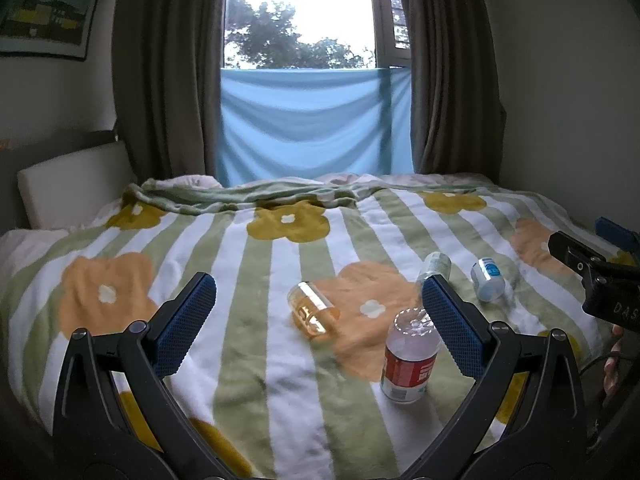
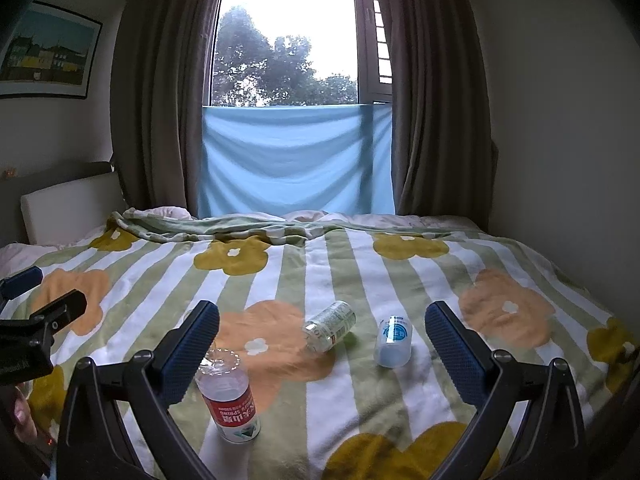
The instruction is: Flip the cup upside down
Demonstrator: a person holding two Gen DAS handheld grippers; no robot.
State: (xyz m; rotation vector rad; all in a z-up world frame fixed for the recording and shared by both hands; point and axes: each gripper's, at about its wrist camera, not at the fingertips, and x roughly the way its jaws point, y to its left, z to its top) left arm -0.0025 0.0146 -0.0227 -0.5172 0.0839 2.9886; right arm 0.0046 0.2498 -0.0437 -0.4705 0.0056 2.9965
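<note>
A clear cup lies on its side on an orange flower of the striped blanket. My left gripper hovers over the bed, open, with the cup seen between its blue pads and nothing held. My right gripper is also open and empty, above the blanket; its left finger hides nearly all of the cup in the right wrist view. Each gripper shows at the other view's edge: the right gripper and the left gripper.
A red-labelled bottle stands upside down near the cup. A clear bottle and a white bottle with a blue label lie on their sides. Headboard at left, curtains and window behind.
</note>
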